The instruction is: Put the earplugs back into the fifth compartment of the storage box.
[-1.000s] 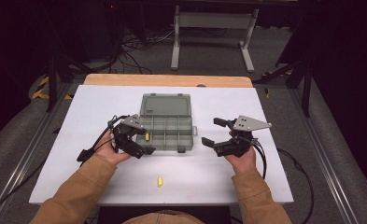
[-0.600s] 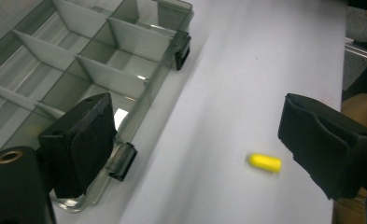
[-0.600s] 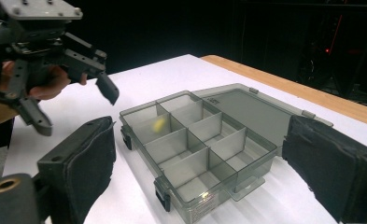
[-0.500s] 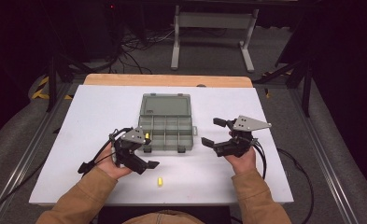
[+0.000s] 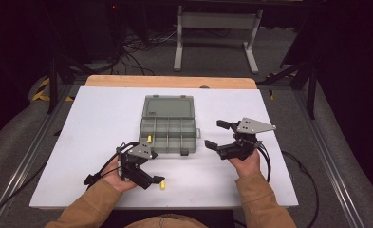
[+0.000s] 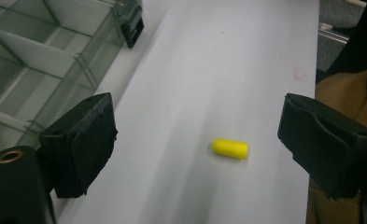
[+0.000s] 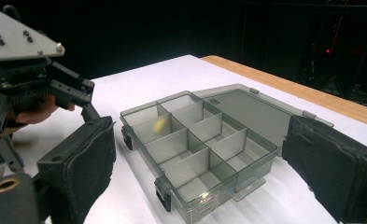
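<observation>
Left gripper view: yellow capsule [image 6: 230,149] lying flat on white table [image 6: 228,70], long axis across the jaw gap, untouched. Left gripper [image 5: 158,180] spread wide around it, angled down, holding nothing. Right gripper [image 5: 217,134] held level facing the organizer box [image 5: 167,130], equally wide, empty.

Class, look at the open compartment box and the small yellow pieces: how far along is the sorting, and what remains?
Done: one yellow piece lies in a compartment of the open compartment box. In hand: the left gripper, jaws open, is lowered around the second yellow piece on the white table, not gripping it. The right gripper waits open beside the box. Left: grip that piece and place it in the box.
</observation>
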Tool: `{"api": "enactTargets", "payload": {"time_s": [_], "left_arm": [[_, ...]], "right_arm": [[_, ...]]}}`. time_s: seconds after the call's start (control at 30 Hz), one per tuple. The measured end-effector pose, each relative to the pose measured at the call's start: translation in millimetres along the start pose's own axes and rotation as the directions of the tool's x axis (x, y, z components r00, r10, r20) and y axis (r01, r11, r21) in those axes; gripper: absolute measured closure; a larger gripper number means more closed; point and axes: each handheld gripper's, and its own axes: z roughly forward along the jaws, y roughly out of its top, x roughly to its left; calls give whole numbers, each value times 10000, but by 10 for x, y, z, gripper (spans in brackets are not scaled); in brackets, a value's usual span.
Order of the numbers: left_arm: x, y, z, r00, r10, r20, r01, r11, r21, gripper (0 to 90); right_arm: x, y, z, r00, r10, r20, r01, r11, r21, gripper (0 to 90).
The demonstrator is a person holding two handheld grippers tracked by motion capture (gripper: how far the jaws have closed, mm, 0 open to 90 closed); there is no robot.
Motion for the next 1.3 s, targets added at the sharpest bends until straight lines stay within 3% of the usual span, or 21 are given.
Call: {"api": "enactTargets", "payload": {"time_s": [0.57,0.8,1.3], "left_arm": [[-83,-45,205,9988,302,397,-324,9979,569,186],[-129,-65,279,9971,345,685,-402,9957,830,265],[-175,-85,337,9955,662,684,-759,9855,1515,482]], "right_arm": [[-5,2,-14,10000,45,-10,-45,10000,-33,96],[-7,0,-14,10000,45,-20,-45,10000,-27,97],[-8,-3,-15,10000,40,-57,-40,10000,-21,96]]}}
